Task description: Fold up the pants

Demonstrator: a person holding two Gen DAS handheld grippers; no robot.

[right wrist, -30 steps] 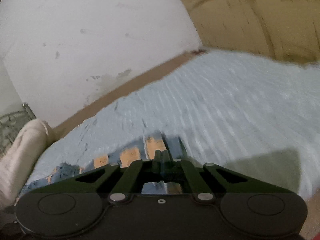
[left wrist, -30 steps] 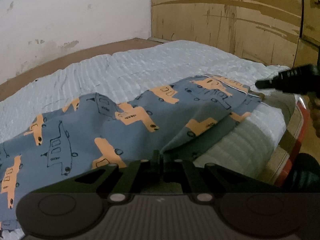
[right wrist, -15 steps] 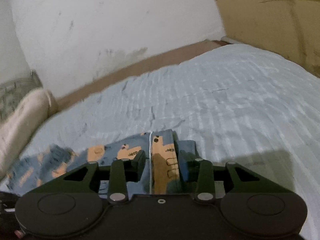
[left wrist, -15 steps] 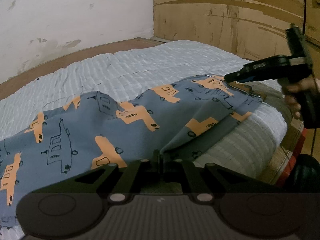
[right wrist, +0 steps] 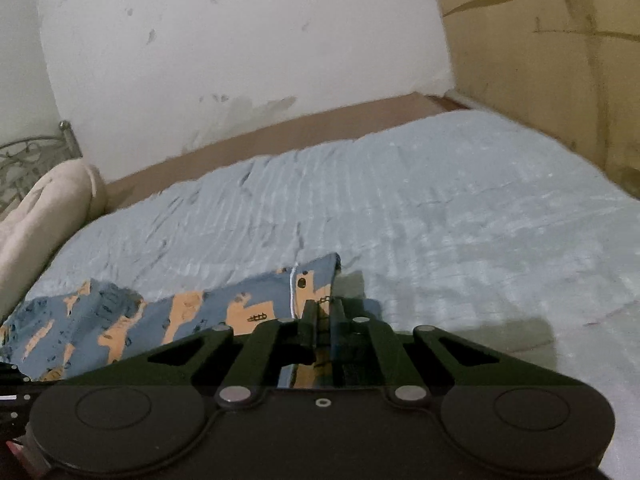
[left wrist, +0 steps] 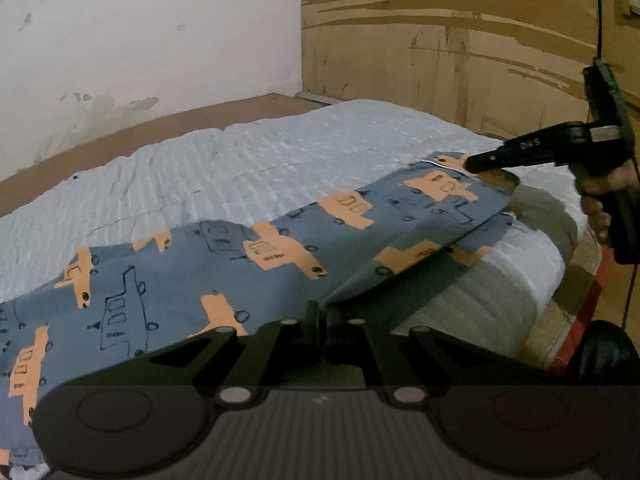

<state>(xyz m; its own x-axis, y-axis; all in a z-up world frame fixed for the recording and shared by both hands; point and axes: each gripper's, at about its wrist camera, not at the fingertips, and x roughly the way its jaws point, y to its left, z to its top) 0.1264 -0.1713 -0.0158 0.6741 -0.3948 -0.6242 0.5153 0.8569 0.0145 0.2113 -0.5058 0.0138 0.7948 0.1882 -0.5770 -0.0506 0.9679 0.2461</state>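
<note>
Blue pants (left wrist: pixel 248 264) printed with orange vehicles lie stretched across a light blue bedspread (left wrist: pixel 248 168). At the bottom of the left wrist view my left gripper (left wrist: pixel 320 312) is shut on a raised fold of the pants near the bed's edge. My right gripper (left wrist: pixel 472 162) shows at the right of that view, held by a hand (left wrist: pixel 600 200), with its tips on the far end of the pants. In the right wrist view the right gripper (right wrist: pixel 322 308) has its jaws closing tight on the pants (right wrist: pixel 192 312) at a white-stitched edge, with cloth between the pads.
A cream pillow (right wrist: pixel 44 216) and a metal headboard (right wrist: pixel 24 156) sit at the left end of the bed. A white wall and a wooden panel (left wrist: pixel 460 40) bound the far side. The mattress edge (left wrist: pixel 532 280) drops off at the right, above a red object (left wrist: pixel 588 312).
The right gripper opened, rolled and shifted along the pants' end, then shut again on the edge. It now sits higher and further left in the left wrist view. The left gripper kept still.
</note>
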